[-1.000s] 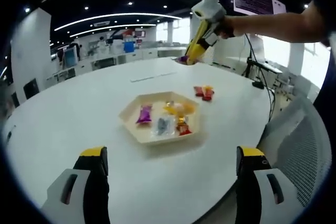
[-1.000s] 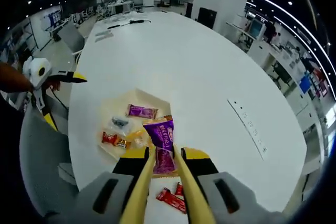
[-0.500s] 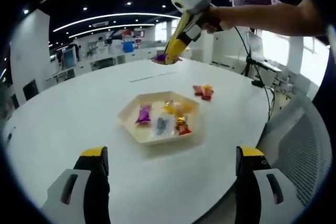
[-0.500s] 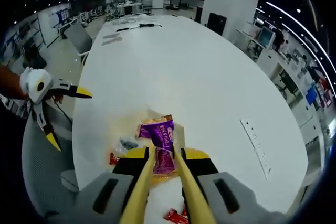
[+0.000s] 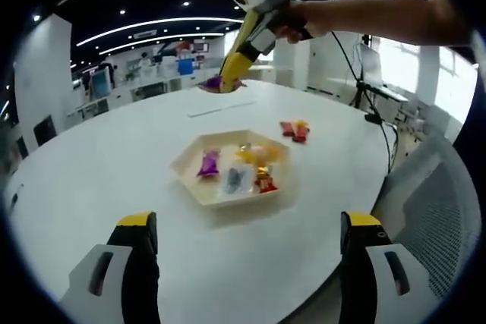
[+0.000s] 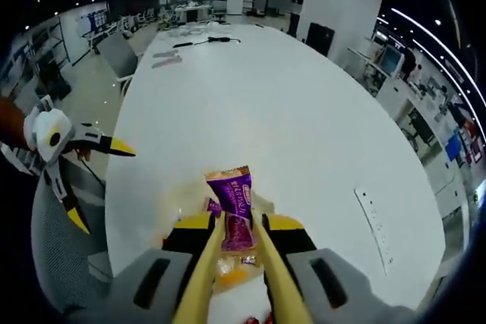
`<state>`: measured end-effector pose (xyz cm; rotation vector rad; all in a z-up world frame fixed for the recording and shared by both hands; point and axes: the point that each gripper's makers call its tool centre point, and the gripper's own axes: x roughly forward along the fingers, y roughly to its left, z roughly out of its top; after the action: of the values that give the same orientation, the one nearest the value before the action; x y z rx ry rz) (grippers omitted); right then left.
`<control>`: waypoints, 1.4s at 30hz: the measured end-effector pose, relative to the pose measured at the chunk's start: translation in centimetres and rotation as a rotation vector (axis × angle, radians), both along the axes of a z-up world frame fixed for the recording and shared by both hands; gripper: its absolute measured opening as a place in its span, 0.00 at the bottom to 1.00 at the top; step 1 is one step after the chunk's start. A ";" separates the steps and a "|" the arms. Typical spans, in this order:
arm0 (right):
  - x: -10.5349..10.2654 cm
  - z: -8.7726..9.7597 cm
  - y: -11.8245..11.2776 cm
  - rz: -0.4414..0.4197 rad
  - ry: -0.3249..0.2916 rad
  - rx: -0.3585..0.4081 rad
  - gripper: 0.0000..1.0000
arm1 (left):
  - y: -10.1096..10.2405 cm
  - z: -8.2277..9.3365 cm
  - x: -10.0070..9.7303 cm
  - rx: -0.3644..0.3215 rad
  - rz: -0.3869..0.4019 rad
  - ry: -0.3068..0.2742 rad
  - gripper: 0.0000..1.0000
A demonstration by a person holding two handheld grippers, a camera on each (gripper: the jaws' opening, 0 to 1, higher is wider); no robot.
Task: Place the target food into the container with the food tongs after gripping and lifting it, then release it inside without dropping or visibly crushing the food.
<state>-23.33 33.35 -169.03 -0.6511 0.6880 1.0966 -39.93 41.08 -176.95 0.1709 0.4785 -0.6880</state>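
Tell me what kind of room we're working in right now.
Probably an open-plan office or lab: a large white table, rows of desks with monitors, a mesh chair, and strip ceiling lights.

Desk (image 5: 99,165) — plain white. Hexagonal tray (image 5: 199,180) cream; inside it a purple packet (image 5: 208,164), a pale blue-grey one (image 5: 236,180), yellow (image 5: 257,155) and red (image 5: 265,182) wrappers. Held packet (image 6: 235,206) — purple with orange top edge, at 12 o'clock from yellow tongs (image 6: 202,282).
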 end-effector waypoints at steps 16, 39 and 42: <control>0.6 0.8 0.1 0.016 -0.040 0.032 0.27 | 0.1 -0.2 0.1 0.006 0.003 0.004 0.96; 0.8 3.0 -2.1 0.038 -0.135 0.067 0.28 | -0.1 -0.5 -0.2 0.024 -0.012 0.011 0.96; 0.6 3.4 -2.7 0.030 -0.145 0.076 0.28 | -0.4 -0.4 -0.3 0.038 -0.027 -0.003 0.96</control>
<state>-22.75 30.63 -165.61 -0.6699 0.5114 1.0863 -40.26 40.69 -177.30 0.2143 0.4871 -0.7056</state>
